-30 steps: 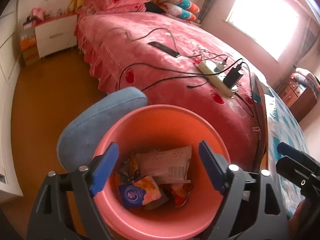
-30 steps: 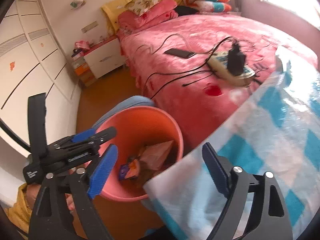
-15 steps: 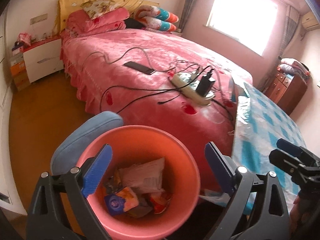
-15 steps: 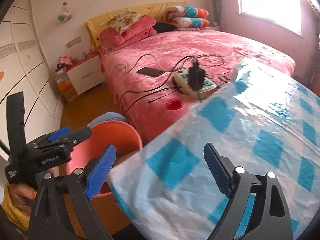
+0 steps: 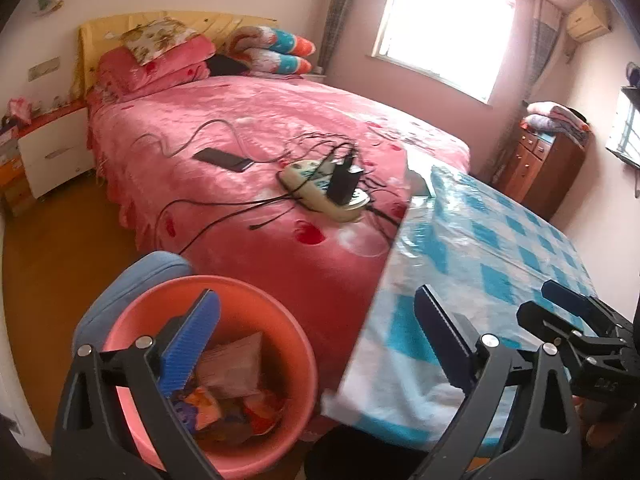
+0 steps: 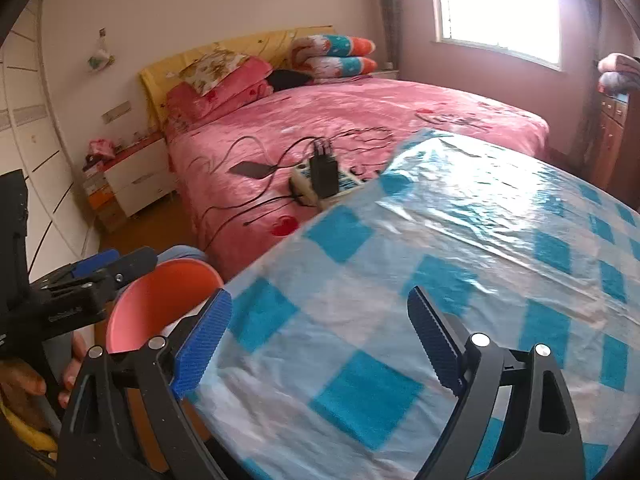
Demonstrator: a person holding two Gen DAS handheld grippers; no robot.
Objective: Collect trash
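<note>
The trash (image 5: 236, 384), a heap of crumpled wrappers and a pale paper packet, lies at the bottom of the pink bin (image 5: 280, 344), which stands on the floor with its rim just beside the near corner of the table (image 5: 500, 240). A blue cushioned seat (image 5: 136, 280) sits touching the bin's far left side. The left tool (image 5: 316, 340) hangs above the bin's right rim and the table's corner; its blue pads have just been spreading and now stand wide apart with nothing between them, the left pad (image 5: 192, 344) over the trash. The right tool (image 6: 320, 344) is likewise released, its pads wide and bare, held over the table's blue-and-white checked cover to the right of the bin (image 6: 160, 300). In the right wrist view the left tool's body (image 6: 76, 296) shows at the left edge in front of the bin, with a person's hand (image 6: 24, 380) below it.

Beyond the bin, touching the table's far edge, stands a bed (image 5: 248, 120) under a pink spread. On it, past the bin, lie a power strip (image 5: 320, 192) with a black charger plugged in, a dark phone (image 5: 222, 159) and loose black cables (image 5: 224, 216). Pillows (image 5: 160, 56) and rolled quilts are stacked at the headboard. Left of the bed is a white nightstand (image 5: 52, 156).
</note>
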